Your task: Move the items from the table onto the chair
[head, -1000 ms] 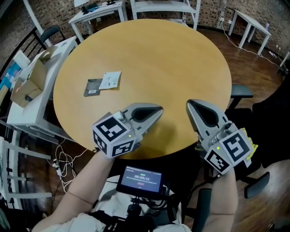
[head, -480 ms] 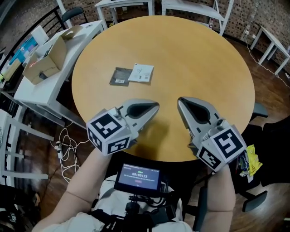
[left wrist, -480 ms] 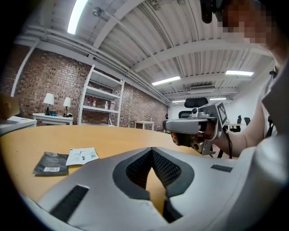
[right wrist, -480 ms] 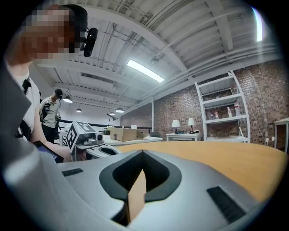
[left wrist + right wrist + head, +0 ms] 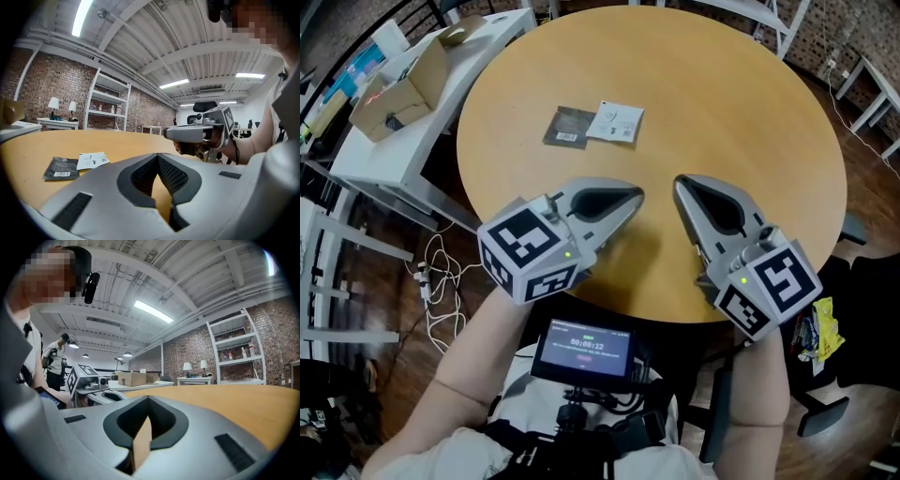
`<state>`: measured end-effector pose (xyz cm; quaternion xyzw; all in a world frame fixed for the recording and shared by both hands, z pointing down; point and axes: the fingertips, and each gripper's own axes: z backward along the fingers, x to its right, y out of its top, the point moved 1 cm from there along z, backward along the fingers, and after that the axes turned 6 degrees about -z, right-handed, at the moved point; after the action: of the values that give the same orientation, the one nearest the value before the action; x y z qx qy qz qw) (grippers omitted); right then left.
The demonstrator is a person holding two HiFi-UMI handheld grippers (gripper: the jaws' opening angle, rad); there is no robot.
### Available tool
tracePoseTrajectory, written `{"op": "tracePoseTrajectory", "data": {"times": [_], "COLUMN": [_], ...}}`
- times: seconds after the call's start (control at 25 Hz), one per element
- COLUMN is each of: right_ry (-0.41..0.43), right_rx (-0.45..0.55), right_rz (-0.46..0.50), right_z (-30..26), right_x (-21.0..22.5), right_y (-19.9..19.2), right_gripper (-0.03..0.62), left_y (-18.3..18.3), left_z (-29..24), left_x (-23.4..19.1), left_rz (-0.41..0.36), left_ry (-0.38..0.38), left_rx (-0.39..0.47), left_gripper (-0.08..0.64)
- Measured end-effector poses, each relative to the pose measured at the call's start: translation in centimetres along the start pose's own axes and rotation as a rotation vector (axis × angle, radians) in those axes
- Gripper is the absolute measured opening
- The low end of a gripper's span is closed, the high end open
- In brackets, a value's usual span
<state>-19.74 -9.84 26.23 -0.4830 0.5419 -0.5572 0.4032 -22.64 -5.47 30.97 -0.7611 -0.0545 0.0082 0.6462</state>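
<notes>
Reach step: dark grey flat packet (image 5: 569, 127) and white printed card (image 5: 617, 122) lie side by side on round wooden counter (image 5: 750, 112). Left gripper (image 5: 633, 197) and right gripper (image 5: 682, 186) hover nearside, jaws closed, empty. Next: open, reach forward.

Cannot read print on dark packet (image 5: 569, 127) or white packet (image 5: 616, 122): too small in head view, no better in left gripper view. Lost far rim of table (image 5: 750, 122) to top edge of head view; found near rim partly masked by left gripper (image 5: 636, 195) and right gripper (image 5: 679, 183). Cannot make out contents of cardboard box (image 5: 398, 89). Cannot identify yellow thing (image 5: 818, 323), half behind right gripper's marker cube. See only part of black chair (image 5: 862, 272), cut by right edge. Cannot read chest screen (image 5: 586, 349). Cannot resolve small standing person (image 5: 55, 359) in right gripper view.
</notes>
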Motion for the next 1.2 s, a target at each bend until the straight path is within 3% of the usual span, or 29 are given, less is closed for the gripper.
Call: {"op": "tracePoseTrajectory", "data": {"times": [1.04,1.2], "right_ry": [0.001,0.0], "right_rx": [-0.01,-0.049], "right_rz": [0.001,0.113], "right_z": [-0.2,-1.2], "right_x": [0.1,0.3], "right_y": [-0.3,-0.5], "right_gripper": [0.005,0.006], "left_y": [-0.1,-0.2], "left_z": [-0.1,-0.1], "left_x": [-0.2,0.0], "left_rz": [0.006,0.005], "left_ry": [0.001,-0.014], "left_rx": [-0.002,-0.007], "left_gripper": [0.006,0.005]}}
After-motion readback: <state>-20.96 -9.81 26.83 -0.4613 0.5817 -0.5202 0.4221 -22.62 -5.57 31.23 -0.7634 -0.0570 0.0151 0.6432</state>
